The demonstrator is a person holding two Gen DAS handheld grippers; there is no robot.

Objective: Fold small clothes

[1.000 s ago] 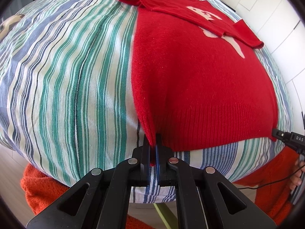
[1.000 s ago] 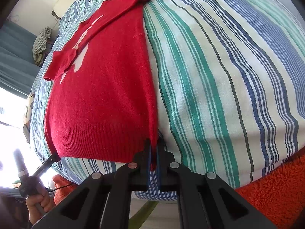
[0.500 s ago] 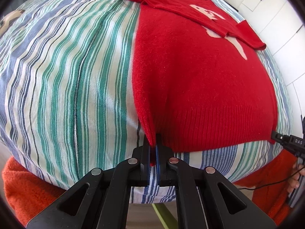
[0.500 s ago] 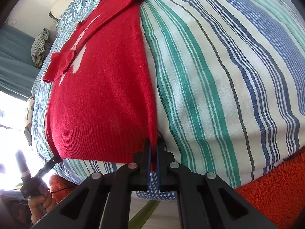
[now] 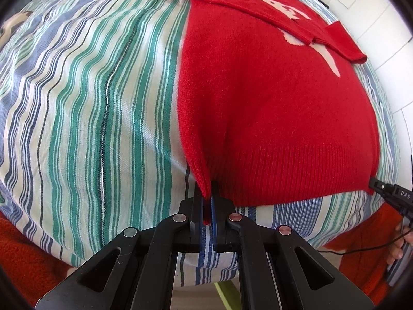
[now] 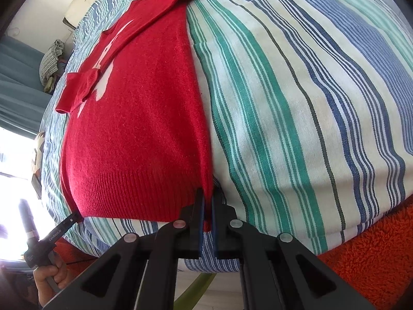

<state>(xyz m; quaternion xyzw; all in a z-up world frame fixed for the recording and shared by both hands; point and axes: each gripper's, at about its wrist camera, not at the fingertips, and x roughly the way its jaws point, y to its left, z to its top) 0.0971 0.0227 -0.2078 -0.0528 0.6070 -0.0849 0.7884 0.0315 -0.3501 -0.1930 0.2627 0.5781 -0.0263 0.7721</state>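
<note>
A red knit sweater (image 5: 271, 108) lies flat on the striped bedspread (image 5: 98, 98), hem toward me. Its sleeves are folded across a white chest motif. My left gripper (image 5: 207, 197) is shut on the hem's left corner, and the fabric rises slightly into the pinch. My right gripper (image 5: 378, 186) grips the opposite hem corner at the right edge of this view. In the right wrist view my right gripper (image 6: 207, 199) is shut on the right corner of the sweater (image 6: 134, 134). The left gripper (image 6: 73, 218) pinches the far corner there, with a hand (image 6: 49, 275) holding it.
An orange fuzzy blanket (image 6: 374, 258) hangs below the bed's near edge on both sides. White cupboard doors (image 5: 382, 18) stand past the bed on the right. A blue curtain (image 6: 18, 82) and a checked cloth bundle (image 6: 51, 59) lie off the bed's far left.
The left gripper has tipped slightly, so the sweater sits a little higher in its view. Both grippers keep their pinch on the hem corners. The right one has not moved.
</note>
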